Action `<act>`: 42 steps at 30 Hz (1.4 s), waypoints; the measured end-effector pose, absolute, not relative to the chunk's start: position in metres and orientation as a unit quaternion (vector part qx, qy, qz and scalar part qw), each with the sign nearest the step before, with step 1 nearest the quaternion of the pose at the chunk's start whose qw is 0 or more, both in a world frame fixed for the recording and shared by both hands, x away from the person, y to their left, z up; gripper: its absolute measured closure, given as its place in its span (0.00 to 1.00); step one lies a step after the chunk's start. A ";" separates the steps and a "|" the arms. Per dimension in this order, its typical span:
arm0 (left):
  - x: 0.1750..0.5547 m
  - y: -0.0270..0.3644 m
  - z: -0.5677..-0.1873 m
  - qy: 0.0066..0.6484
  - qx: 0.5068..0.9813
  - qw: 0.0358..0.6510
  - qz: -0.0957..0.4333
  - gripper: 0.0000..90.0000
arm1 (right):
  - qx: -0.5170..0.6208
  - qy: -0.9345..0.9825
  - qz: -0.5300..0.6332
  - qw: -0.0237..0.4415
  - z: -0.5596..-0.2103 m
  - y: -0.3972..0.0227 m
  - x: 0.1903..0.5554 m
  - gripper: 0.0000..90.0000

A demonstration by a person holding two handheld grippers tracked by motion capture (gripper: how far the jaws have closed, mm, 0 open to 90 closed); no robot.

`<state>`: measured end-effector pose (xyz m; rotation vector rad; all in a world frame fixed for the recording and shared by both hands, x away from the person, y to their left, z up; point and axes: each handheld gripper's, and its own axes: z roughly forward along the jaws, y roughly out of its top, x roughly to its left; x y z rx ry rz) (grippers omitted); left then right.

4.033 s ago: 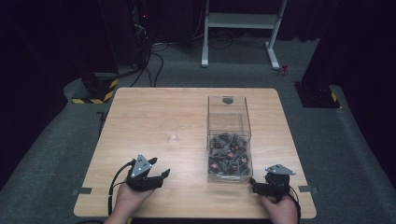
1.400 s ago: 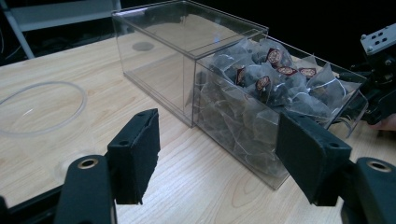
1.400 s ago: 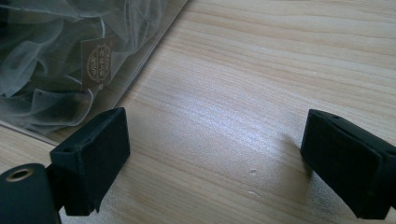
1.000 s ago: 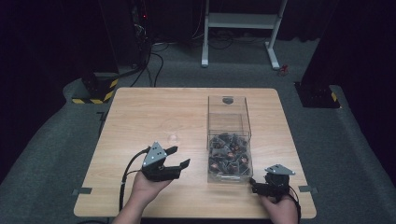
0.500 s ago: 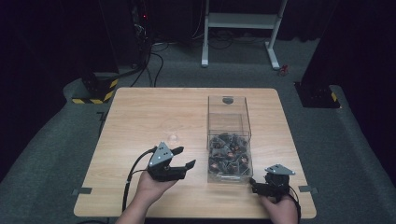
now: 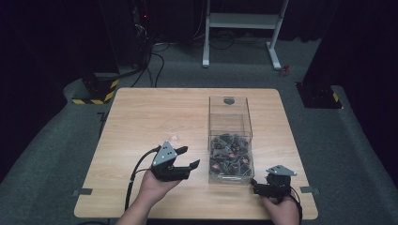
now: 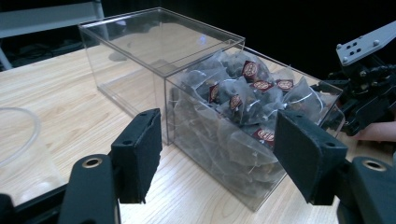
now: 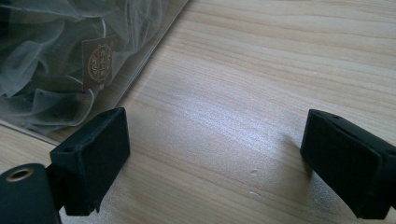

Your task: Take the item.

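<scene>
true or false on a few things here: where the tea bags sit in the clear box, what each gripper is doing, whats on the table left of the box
1. The tea bags fill the near part of the clear box. True.
2. The left gripper is shut on a tea bag. False: its jaws stand open, empty, pointing toward the box.
3. The right gripper rests at the box's near right corner, jaws open. True.
4. The far part of the box is packed with tea bags. False: it looks empty.
5. A clear round thing lies on the table left of the box. True.
</scene>
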<state>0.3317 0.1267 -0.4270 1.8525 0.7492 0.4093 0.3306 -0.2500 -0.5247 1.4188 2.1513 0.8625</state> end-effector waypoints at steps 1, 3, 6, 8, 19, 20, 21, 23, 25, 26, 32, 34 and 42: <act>0.333 0.124 -0.428 0.313 0.776 0.521 0.170 0.37 | 0.512 0.773 0.310 0.209 -0.525 -0.250 0.330 0.09; 0.333 0.122 -0.428 0.313 0.776 0.522 0.167 0.37 | 0.512 0.774 0.310 0.209 -0.525 -0.250 0.330 0.09; 0.336 0.117 -0.428 0.313 0.778 0.521 0.159 0.38 | 0.512 0.773 0.310 0.209 -0.525 -0.250 0.330 0.09; 0.337 0.114 -0.428 0.313 0.779 0.520 0.160 0.38 | 0.512 0.773 0.310 0.209 -0.525 -0.250 0.330 0.09; 0.345 0.108 -0.425 0.325 0.770 0.529 0.148 0.38 | 0.512 0.773 0.310 0.209 -0.525 -0.250 0.330 0.09; 0.346 0.108 -0.425 0.325 0.771 0.527 0.151 0.38 | 0.512 0.773 0.310 0.209 -0.525 -0.250 0.330 0.09; 0.346 0.107 -0.425 0.324 0.772 0.526 0.151 0.38 | 0.512 0.773 0.310 0.209 -0.525 -0.250 0.330 0.09; 0.346 0.106 -0.424 0.326 0.772 0.523 0.155 0.38 | 0.513 0.773 0.310 0.209 -0.525 -0.249 0.330 0.09; 0.347 0.105 -0.424 0.326 0.771 0.526 0.153 0.39 | 0.510 0.774 0.312 0.209 -0.525 -0.249 0.330 0.09; 0.347 0.104 -0.424 0.324 0.772 0.524 0.155 0.40 | 0.509 0.775 0.312 0.208 -0.525 -0.249 0.331 0.09; 0.348 0.099 -0.425 0.319 0.778 0.518 0.156 0.43 | 0.507 0.777 0.312 0.205 -0.525 -0.249 0.330 0.09; 0.349 0.098 -0.425 0.317 0.780 0.517 0.156 0.43 | 0.507 0.777 0.312 0.205 -0.525 -0.249 0.330 0.09; 0.353 0.089 -0.425 0.311 0.780 0.521 0.150 0.44 | 0.506 0.777 0.312 0.206 -0.525 -0.249 0.330 0.09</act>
